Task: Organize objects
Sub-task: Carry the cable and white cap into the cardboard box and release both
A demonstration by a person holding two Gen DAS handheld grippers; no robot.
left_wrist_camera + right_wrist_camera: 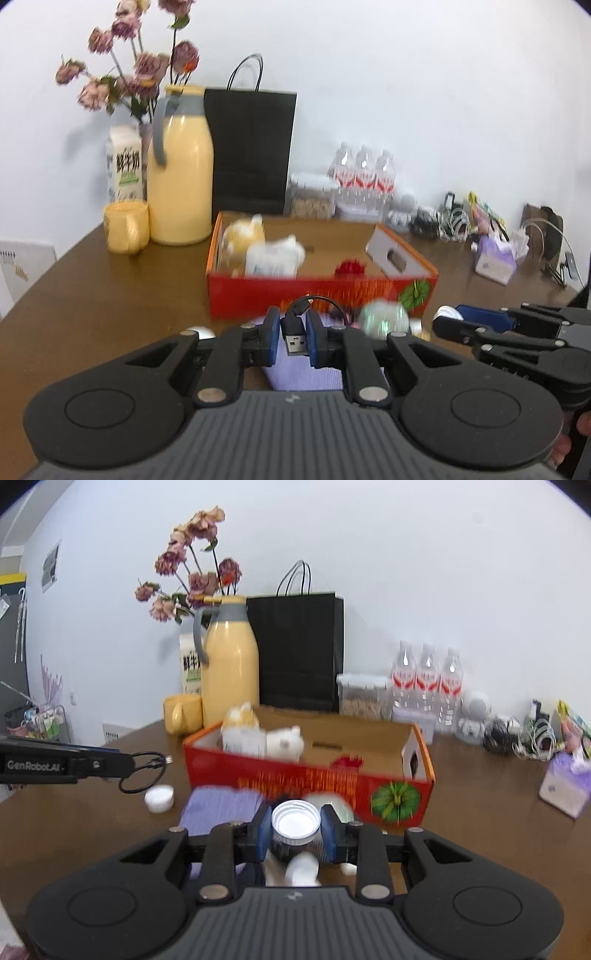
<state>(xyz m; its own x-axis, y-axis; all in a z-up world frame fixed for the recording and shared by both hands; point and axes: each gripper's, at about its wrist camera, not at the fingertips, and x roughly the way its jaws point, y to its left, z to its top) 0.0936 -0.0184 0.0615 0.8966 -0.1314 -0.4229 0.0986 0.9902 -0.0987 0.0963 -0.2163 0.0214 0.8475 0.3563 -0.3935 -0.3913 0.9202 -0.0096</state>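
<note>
The left gripper (294, 334) is clamped on the plug end of a short black USB cable (295, 332), whose loop hangs free in front of the red cardboard box (321, 291); the right gripper (295, 829) grips a small dark jar with a silver screw lid (295, 819), lifted just near the box's front wall. Both items look bound for the open box, which already holds a white plush toy (284, 742), a white container and a small red thing. A good drop would carry each item clear over the front wall before the jaws part, so nothing catches the rim. The cable should go in loop first, since the slack could snag on the wall. The jar is best kept upright and set in the bare middle of the box floor, away from the plush toy. A purple cloth (221, 806) and a white cap (159, 798) lie on the counter (480, 812), not yet sorted.
</note>
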